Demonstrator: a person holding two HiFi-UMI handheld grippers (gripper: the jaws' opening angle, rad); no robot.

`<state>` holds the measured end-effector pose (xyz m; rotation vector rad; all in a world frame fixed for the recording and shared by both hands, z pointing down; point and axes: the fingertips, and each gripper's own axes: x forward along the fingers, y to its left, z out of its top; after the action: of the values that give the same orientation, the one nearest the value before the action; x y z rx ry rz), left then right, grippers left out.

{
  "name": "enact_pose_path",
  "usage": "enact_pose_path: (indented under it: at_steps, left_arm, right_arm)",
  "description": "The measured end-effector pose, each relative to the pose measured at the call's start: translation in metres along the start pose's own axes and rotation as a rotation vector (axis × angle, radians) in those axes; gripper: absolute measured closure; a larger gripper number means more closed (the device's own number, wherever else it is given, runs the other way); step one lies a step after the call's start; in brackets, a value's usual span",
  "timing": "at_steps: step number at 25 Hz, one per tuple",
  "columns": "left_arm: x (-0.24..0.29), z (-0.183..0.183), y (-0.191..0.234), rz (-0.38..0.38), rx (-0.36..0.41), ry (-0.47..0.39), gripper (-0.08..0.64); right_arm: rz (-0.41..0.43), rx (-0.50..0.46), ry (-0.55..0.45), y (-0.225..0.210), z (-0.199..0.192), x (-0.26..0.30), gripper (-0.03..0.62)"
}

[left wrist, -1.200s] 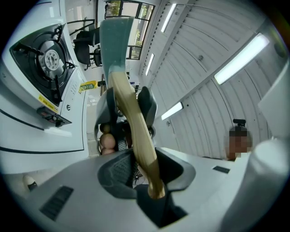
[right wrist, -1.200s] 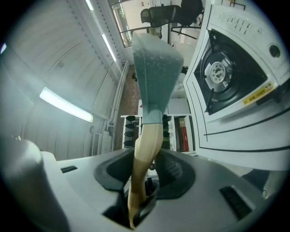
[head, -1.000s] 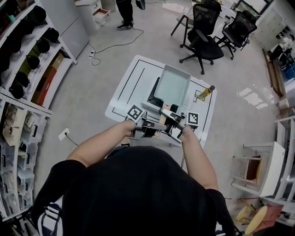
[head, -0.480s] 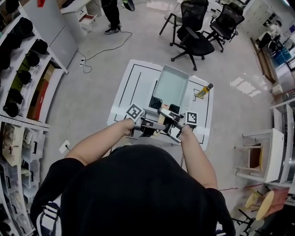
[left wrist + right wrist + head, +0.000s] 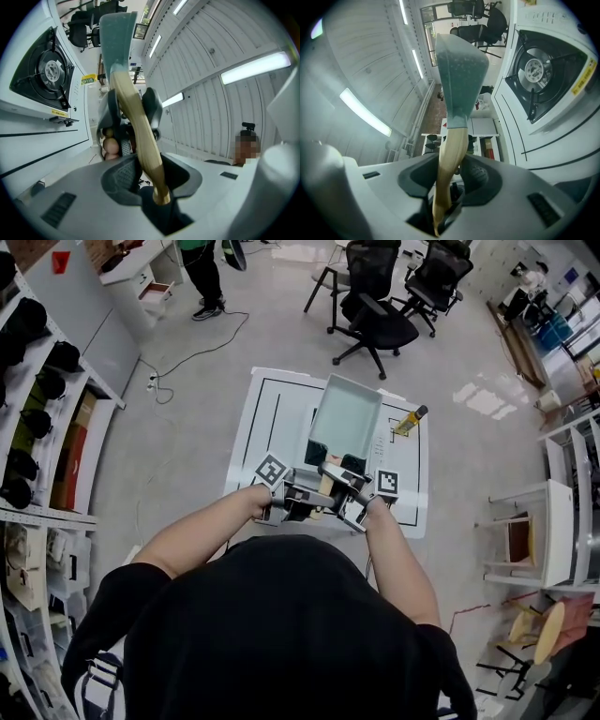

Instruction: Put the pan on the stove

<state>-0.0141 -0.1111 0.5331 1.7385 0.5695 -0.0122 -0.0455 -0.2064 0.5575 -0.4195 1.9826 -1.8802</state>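
Open office floor, white tabletop (image 5: 272, 404) | left hand-held gripper (image 5: 147, 168), right hand-held gripper (image 5: 449, 178) stay clamped on wooden handle (image 5: 136, 131) | pan (image 5: 345, 416) has edged sideways over stove (image 5: 47, 70), still aloft | lowering likely next

Pan (image 5: 345, 414): pale grey-green, matt, finely speckled coating (clearest in right gripper view). Handle (image 5: 137, 124): light wood, smooth, faint satin sheen; grain not clear. Left gripper (image 5: 147, 177) & right gripper (image 5: 449, 180): grey plastic shells, matt, smooth. Pads (image 5: 117, 176): dark, rubbery-looking, fine criss-cross texture. Stove (image 5: 77, 101): white body, glossy, smooth. Burner (image 5: 49, 70): black, matt, w/ shiny metal cap in the centre. Table (image 5: 270, 420): white top, smooth, thin black lines. Floor (image 5: 487, 399), at 2 o'clock from table: grey, polished, mirrors the light. Chairs (image 5: 375, 320), at 12 o'clock: black, matt. Person's top (image 5: 281, 634): black cloth, matt.
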Motion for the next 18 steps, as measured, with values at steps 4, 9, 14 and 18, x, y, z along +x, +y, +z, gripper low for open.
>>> enact_pose_path:
  at_steps: [4, 9, 14, 18]
  left_arm:
    - [0.008, 0.003, -0.004, -0.02, -0.007, 0.02, 0.437]
    - [0.0, 0.001, -0.006, -0.039, -0.011, 0.022, 0.437]
    - [0.011, 0.005, -0.001, -0.03, 0.006, 0.02, 0.436]
    - [0.019, 0.012, 0.007, -0.01, 0.036, 0.003, 0.436]
  right_arm:
    - [-0.006, 0.0, -0.028, 0.008, 0.004, -0.008, 0.457]
    - [-0.01, -0.02, -0.036, 0.006, 0.003, -0.002, 0.457]
    - [-0.002, -0.002, -0.037, 0.006, 0.008, -0.012, 0.457]
    - [-0.002, -0.014, -0.005, 0.006, 0.016, -0.017, 0.457]
